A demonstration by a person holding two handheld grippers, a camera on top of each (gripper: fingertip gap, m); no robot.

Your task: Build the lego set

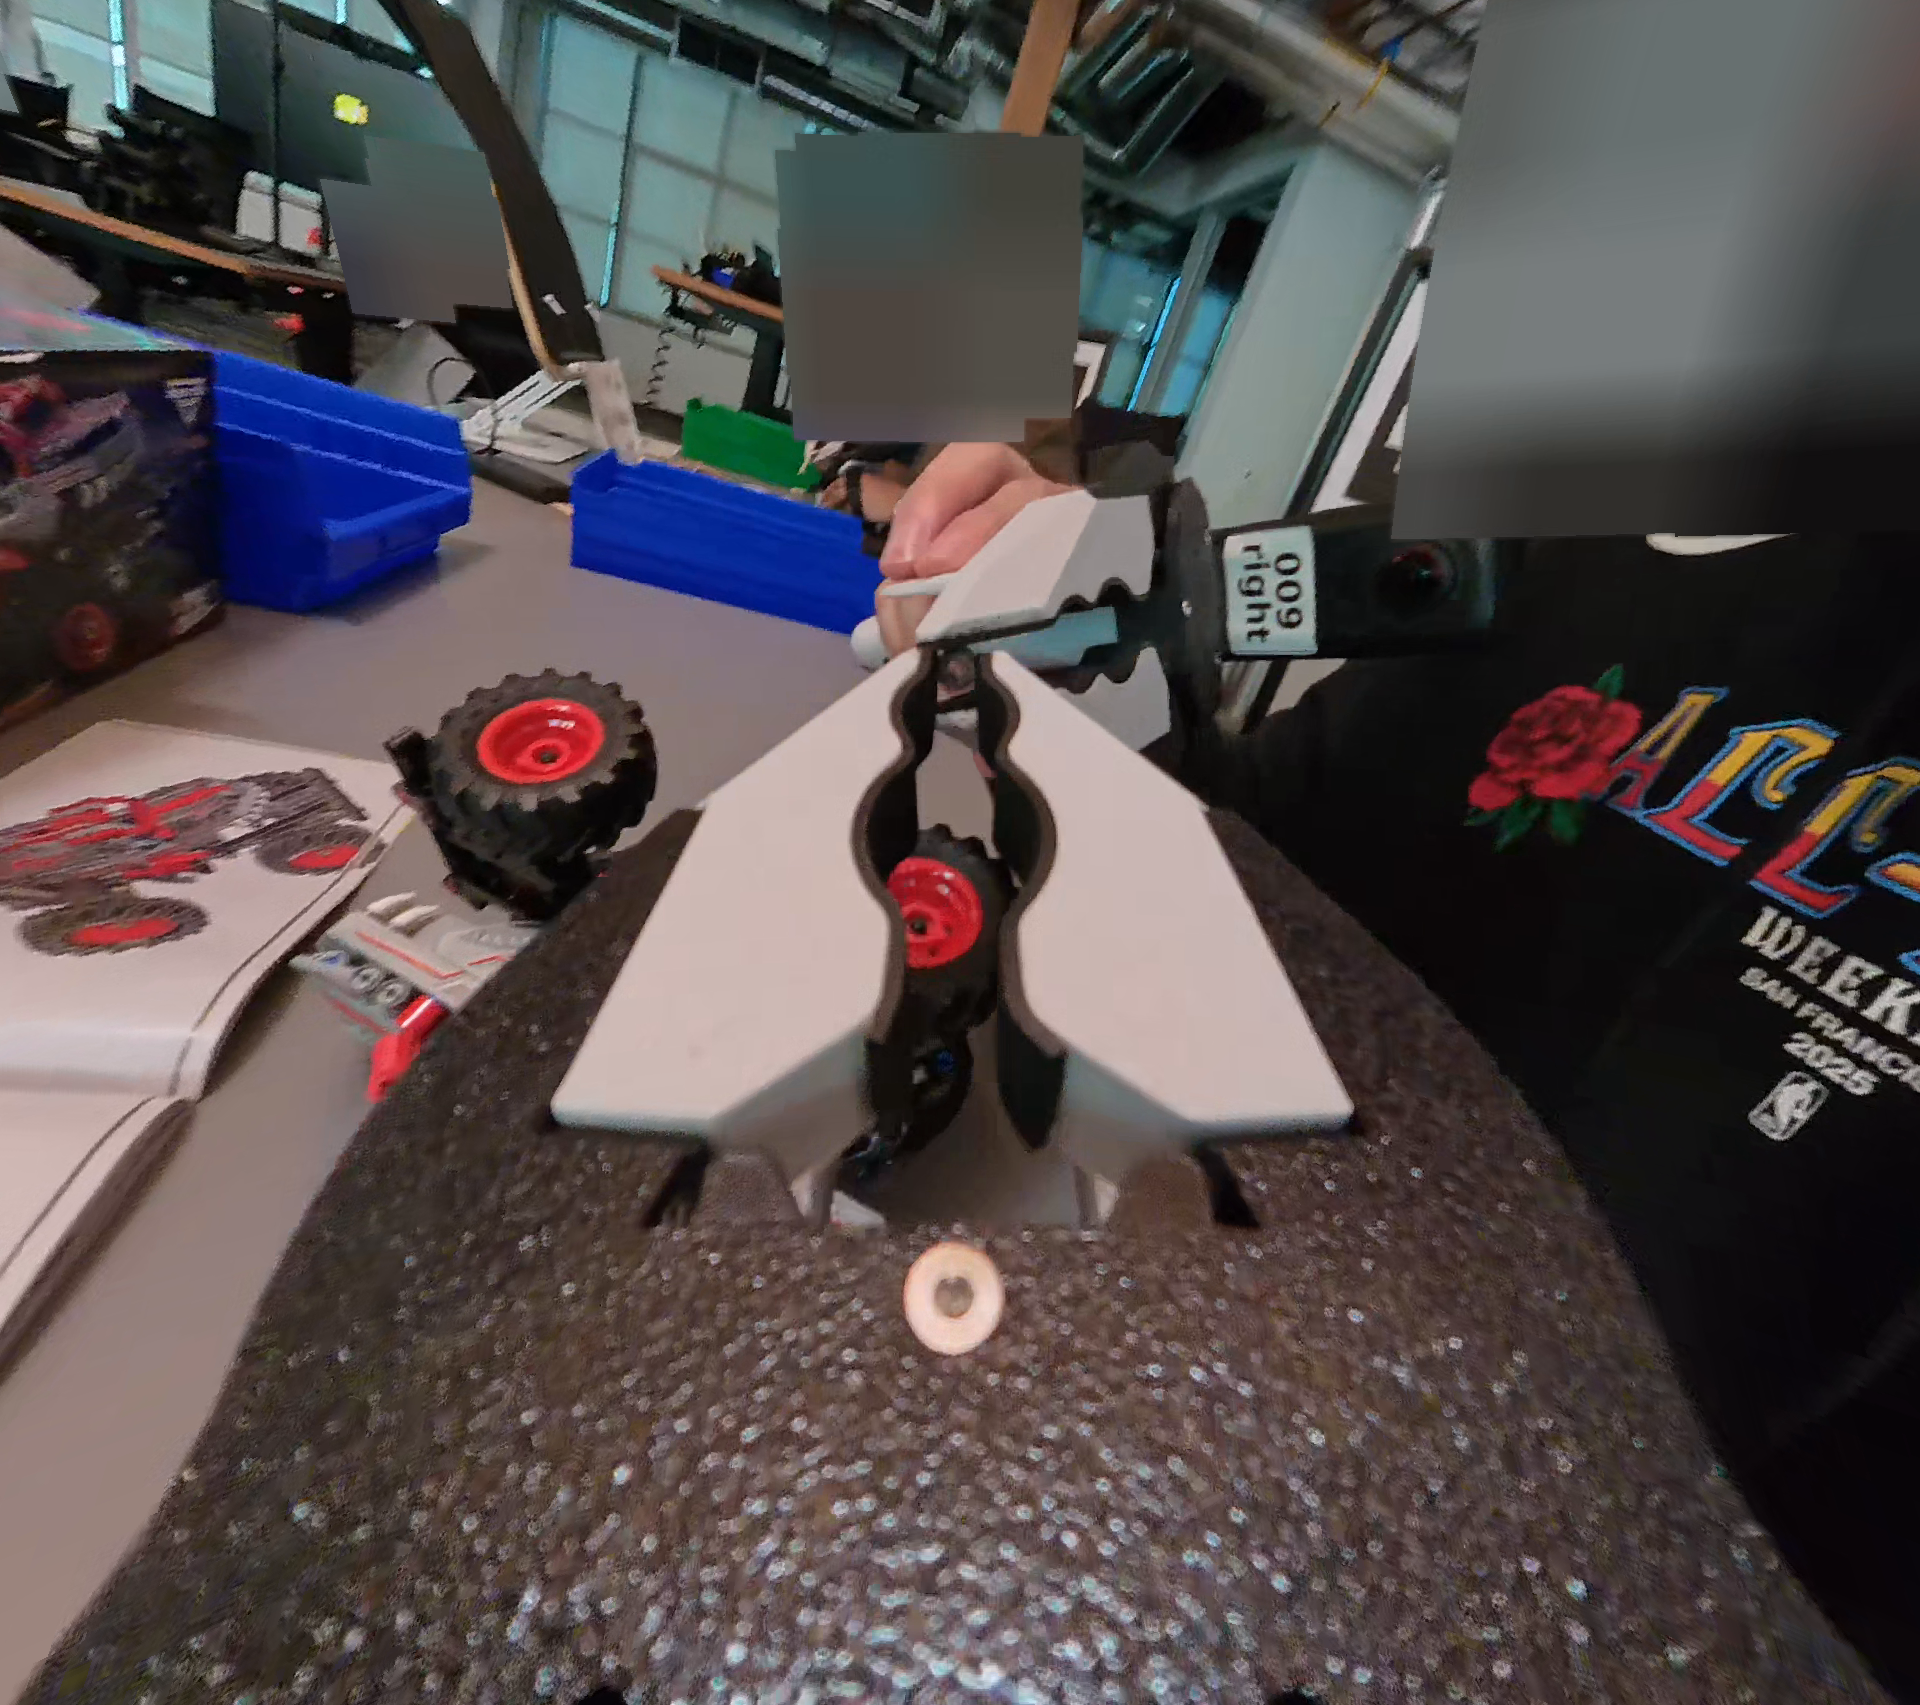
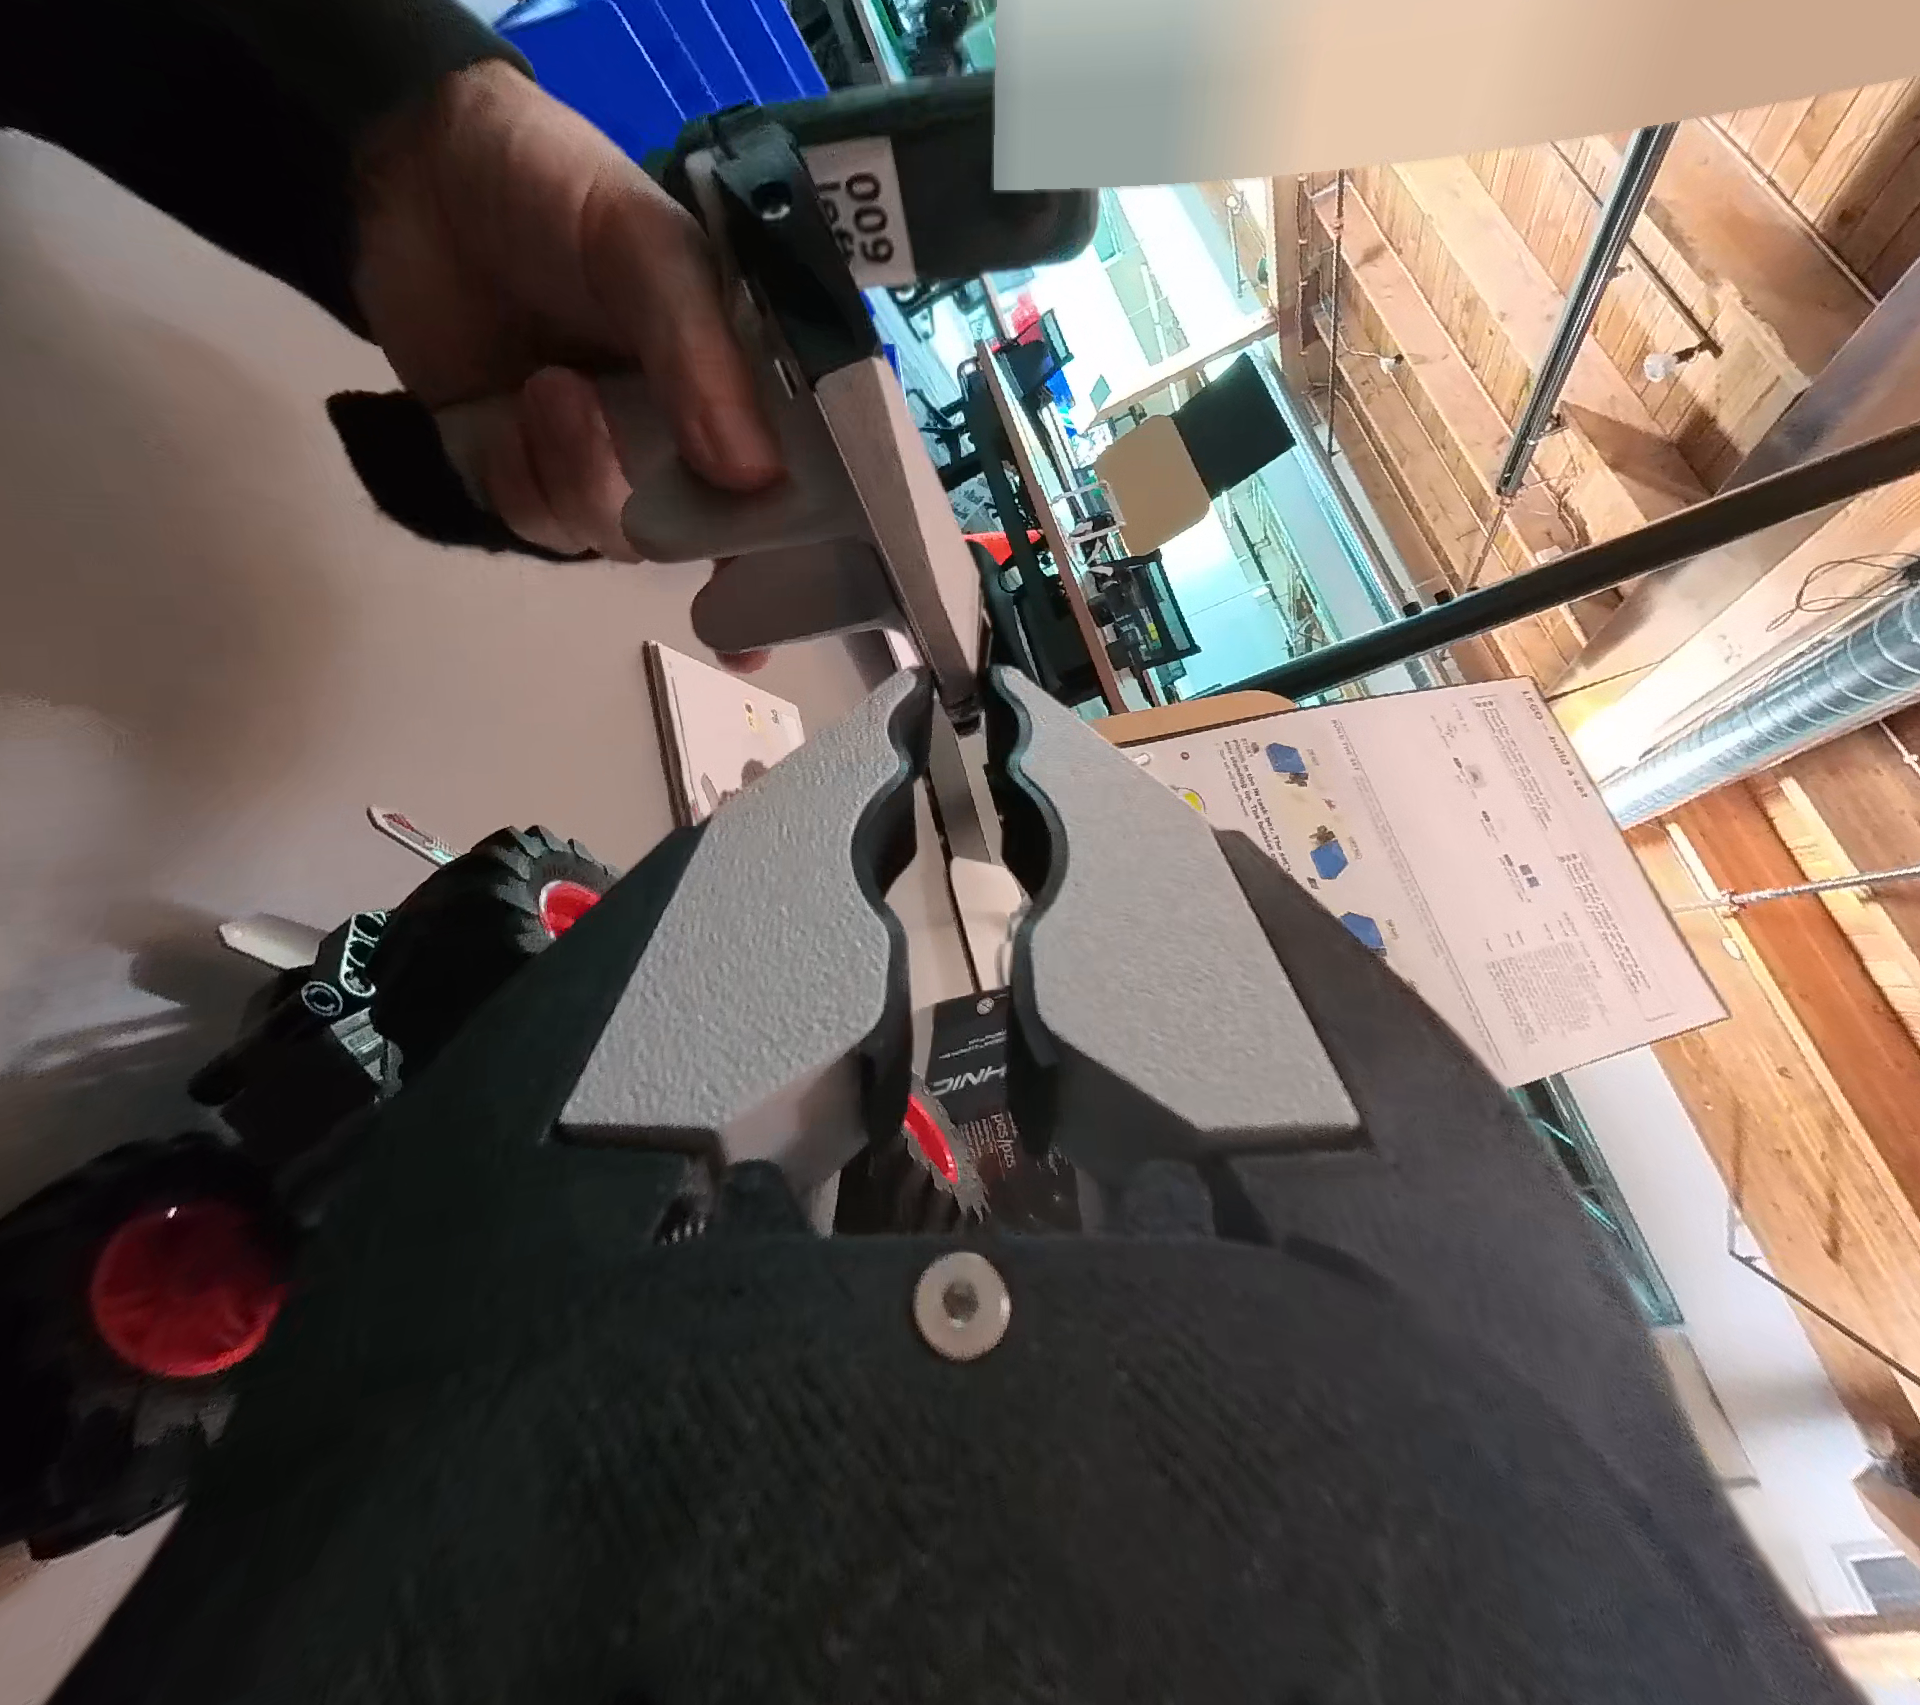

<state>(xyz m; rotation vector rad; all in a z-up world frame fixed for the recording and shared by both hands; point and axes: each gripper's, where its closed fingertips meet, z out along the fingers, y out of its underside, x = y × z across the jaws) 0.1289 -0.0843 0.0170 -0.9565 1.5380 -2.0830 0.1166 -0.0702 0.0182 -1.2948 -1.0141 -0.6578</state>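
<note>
My left gripper [image 1: 958, 666] is shut on a small black piece [image 1: 962, 670] held up at its tips. My right gripper [image 2: 961, 699] is tilted on its side and meets it tip to tip. Its jaws are closed around the same small piece and the left gripper's fingertip [image 2: 958, 689]. It also shows in the left wrist view [image 1: 914, 632], held by a hand. The black truck chassis with red-hubbed wheels [image 1: 540, 751] lies on the grey table below. Another of its wheels [image 1: 935, 907] shows through the finger gap, and others show in the right wrist view [image 2: 187, 1292].
An open instruction booklet [image 1: 156, 886] and the set's box [image 1: 94, 512] lie at the left. A grey and red panel piece [image 1: 416, 959] lies by the booklet. Two blue bins [image 1: 332, 492] [image 1: 717, 533] stand behind. A printed sheet [image 2: 1455, 876] hangs at the right. A person in a black sweatshirt [image 1: 1558, 928] is close. The grippers are tip to tip, or close to it.
</note>
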